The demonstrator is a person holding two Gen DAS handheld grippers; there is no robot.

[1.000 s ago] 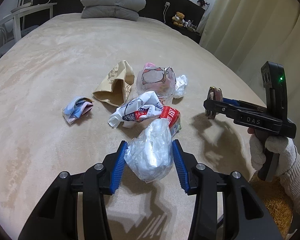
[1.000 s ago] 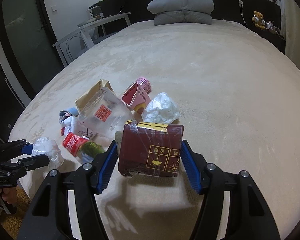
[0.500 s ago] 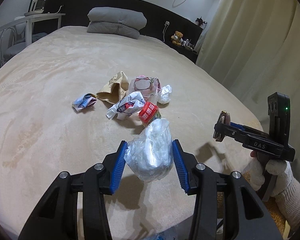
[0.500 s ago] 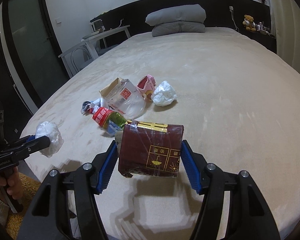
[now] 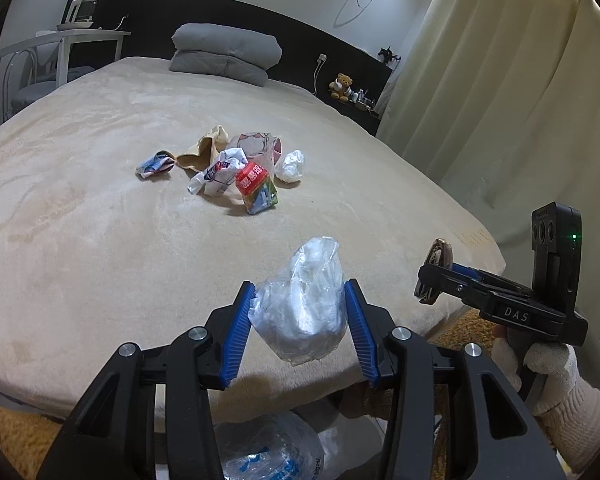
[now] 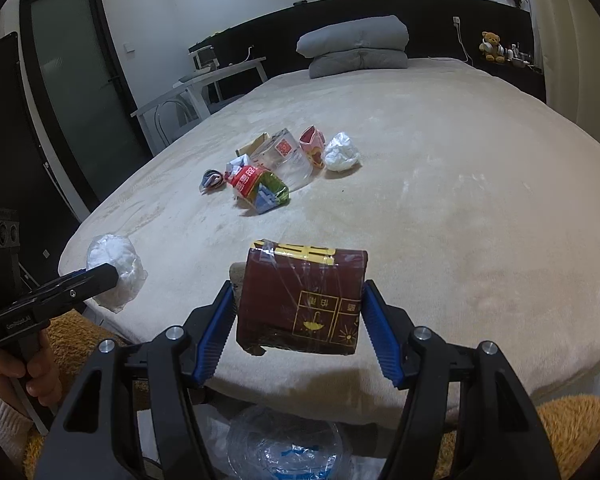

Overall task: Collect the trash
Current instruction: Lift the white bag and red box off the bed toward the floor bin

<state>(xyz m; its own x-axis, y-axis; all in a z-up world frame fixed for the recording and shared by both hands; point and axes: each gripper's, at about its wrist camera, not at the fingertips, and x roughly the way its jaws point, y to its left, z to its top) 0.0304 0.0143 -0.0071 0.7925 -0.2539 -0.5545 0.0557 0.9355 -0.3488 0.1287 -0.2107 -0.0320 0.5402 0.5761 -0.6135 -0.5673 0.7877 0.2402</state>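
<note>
My left gripper is shut on a crumpled clear plastic wad, held over the bed's near edge; it also shows in the right wrist view. My right gripper is shut on a dark red carton, held at the bed's edge; it shows edge-on in the left wrist view. A pile of trash lies mid-bed: a red and green carton, white wrapper, white tissue wad, tan paper bag, pink cup.
A clear plastic bag with blue print sits on the floor below both grippers, also in the right wrist view. An orange rug lies at the bed's foot. Grey pillows at the head, curtains right, desk left.
Both grippers have pulled back from the trash pile to the bed's near edge, each carrying its item. The floor bag has come into view beneath them.
</note>
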